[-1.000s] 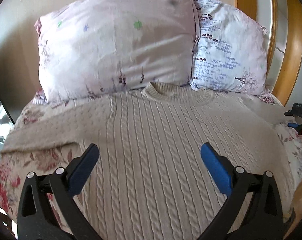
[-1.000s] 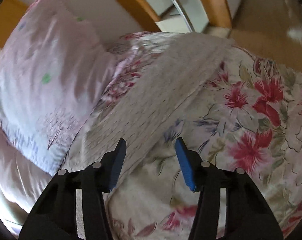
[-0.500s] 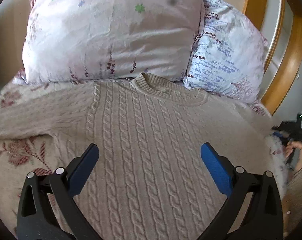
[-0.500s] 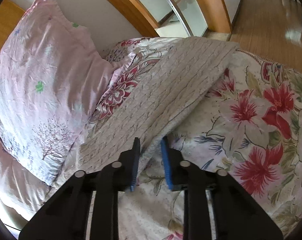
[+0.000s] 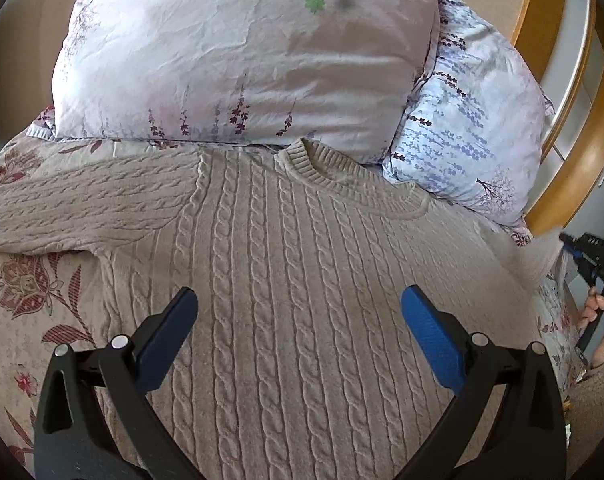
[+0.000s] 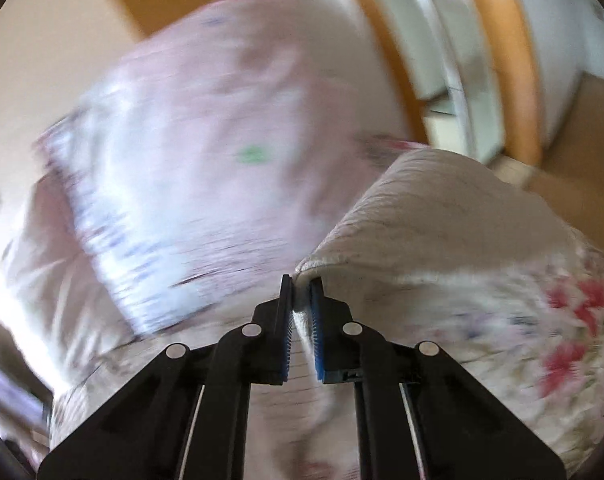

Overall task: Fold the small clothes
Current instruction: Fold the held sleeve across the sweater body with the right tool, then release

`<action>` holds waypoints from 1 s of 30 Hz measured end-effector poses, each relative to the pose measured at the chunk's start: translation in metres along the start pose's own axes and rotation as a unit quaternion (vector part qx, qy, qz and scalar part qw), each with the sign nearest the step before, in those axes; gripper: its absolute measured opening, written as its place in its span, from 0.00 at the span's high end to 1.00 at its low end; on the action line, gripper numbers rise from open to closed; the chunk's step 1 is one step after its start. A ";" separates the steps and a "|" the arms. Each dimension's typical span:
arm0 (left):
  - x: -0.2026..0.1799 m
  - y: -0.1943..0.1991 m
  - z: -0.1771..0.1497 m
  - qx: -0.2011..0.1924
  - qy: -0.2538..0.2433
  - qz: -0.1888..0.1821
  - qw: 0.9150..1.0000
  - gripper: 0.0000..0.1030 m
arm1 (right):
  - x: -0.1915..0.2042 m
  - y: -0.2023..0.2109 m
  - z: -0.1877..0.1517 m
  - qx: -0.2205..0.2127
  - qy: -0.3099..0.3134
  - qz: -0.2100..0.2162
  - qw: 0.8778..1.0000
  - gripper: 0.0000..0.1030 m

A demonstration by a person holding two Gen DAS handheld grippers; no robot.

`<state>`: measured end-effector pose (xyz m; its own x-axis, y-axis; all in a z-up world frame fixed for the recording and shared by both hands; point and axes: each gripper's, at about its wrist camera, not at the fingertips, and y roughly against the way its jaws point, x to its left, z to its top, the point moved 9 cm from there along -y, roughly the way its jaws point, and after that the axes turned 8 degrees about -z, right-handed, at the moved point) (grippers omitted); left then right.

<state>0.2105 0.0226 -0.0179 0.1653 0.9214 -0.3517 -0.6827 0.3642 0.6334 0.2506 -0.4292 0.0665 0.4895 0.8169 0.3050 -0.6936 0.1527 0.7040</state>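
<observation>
flat on the floral bedspread [image 5: 25,312], the cable-knit sweater [image 5: 285,280] lies directly under the left gripper [image 5: 299,320], whose jaws gape wide and hold nothing. meanwhile the right gripper [image 6: 300,300] is clamped on the sweater's sleeve edge [image 6: 430,216], lifted near the pillows [image 5: 241,52].

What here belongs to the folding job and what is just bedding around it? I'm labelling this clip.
Part of the job:
- cable-knit sweater, spread flat
- its sleeve, pinched by the right gripper
- left gripper, open above the sweater

Just lying about:
- pink pillow
- blue-print pillow
- floral bedspread
- wooden headboard
</observation>
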 end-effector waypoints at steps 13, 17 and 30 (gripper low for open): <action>-0.002 0.013 -0.003 -0.007 -0.002 -0.012 1.000 0.02 | 0.103 -0.043 -0.138 0.178 0.150 0.066 0.970 0.77; -0.007 0.023 0.001 -0.031 -0.030 -0.024 0.999 0.02 | 0.076 -0.016 -0.117 0.178 0.065 0.108 0.976 0.35; 0.002 0.029 0.008 -0.034 0.016 -0.083 0.996 0.02 | -0.085 -0.040 -0.059 0.168 -0.246 0.032 0.954 0.55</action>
<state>0.1968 0.0359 0.0055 0.2582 0.8436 -0.4709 -0.6951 0.5007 0.5158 0.2054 -0.4722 -0.0256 0.6985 0.4461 0.5595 -0.5615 -0.1430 0.8150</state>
